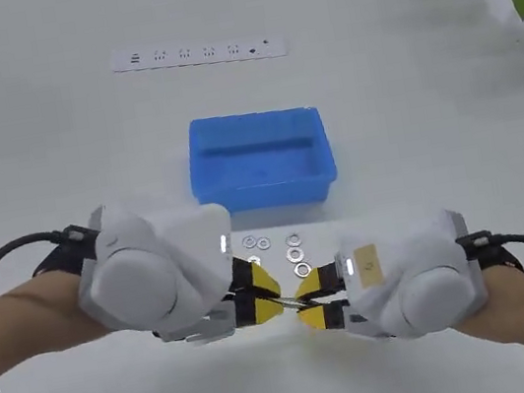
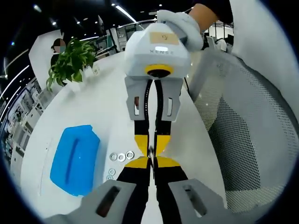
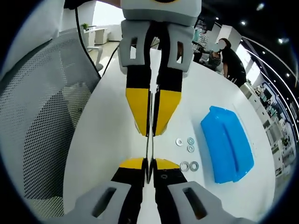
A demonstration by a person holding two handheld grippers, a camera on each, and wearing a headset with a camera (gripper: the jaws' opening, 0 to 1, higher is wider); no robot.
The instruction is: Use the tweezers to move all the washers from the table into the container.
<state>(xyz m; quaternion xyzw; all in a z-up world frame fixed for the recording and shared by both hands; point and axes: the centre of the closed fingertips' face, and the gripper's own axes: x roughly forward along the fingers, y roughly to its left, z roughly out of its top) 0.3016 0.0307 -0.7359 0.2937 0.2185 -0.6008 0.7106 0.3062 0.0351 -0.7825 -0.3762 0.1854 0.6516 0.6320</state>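
Thin metal tweezers (image 1: pixel 294 302) lie low centre, pinched at each end by the left gripper (image 1: pixel 260 291) and right gripper (image 1: pixel 314 306), whose jaws are clamped and face each other. Flat ring washers (image 1: pixel 294 249) lie just above on the table, below the rectangular blue container (image 1: pixel 261 157).

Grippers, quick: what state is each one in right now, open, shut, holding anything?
Left gripper: closed, clamping one end of the tweezers.
Right gripper: closed, clamping the other end of the same tweezers.
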